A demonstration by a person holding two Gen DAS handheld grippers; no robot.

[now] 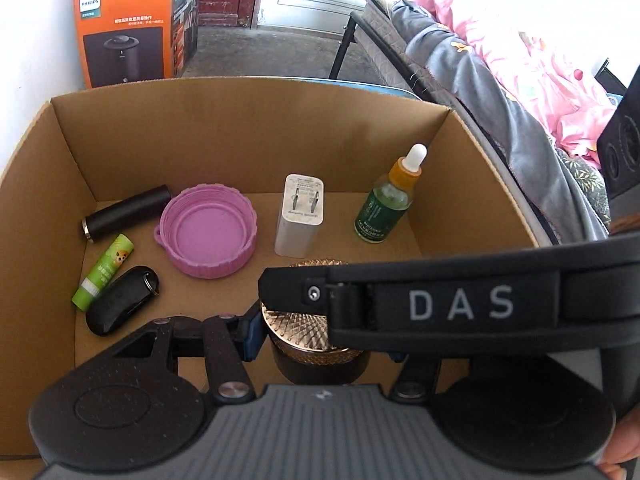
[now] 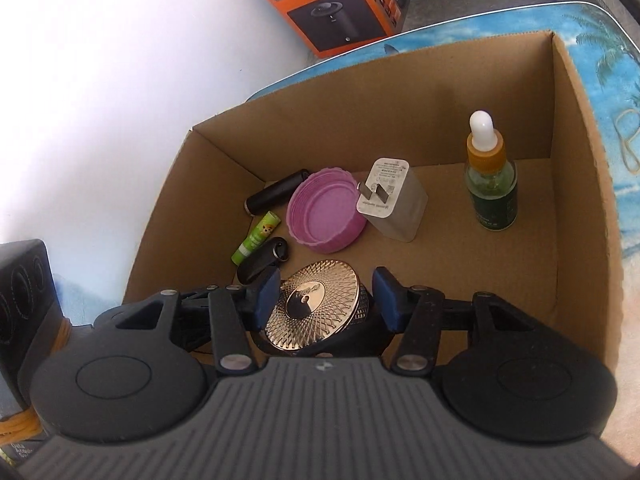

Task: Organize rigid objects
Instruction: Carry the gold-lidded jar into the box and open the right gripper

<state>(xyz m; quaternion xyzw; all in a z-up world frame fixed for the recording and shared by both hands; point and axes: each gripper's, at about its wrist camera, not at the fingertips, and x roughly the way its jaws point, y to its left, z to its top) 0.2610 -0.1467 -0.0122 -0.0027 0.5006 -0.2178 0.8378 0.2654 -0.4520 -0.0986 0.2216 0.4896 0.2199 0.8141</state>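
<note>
A dark jar with a gold patterned lid is tilted between the blue pads of my right gripper, which is shut on it low inside the cardboard box. The jar also sits between my left gripper's fingers, where the right gripper's black body crosses over and hides the right finger. On the box floor lie a pink lid, a white charger, a green dropper bottle, a black tube, a green lip balm and a black key fob.
The box stands on a blue beach-print table. An orange Philips carton is behind it by the white wall. A bed with pink and grey bedding is on the right. A black device sits left of the box.
</note>
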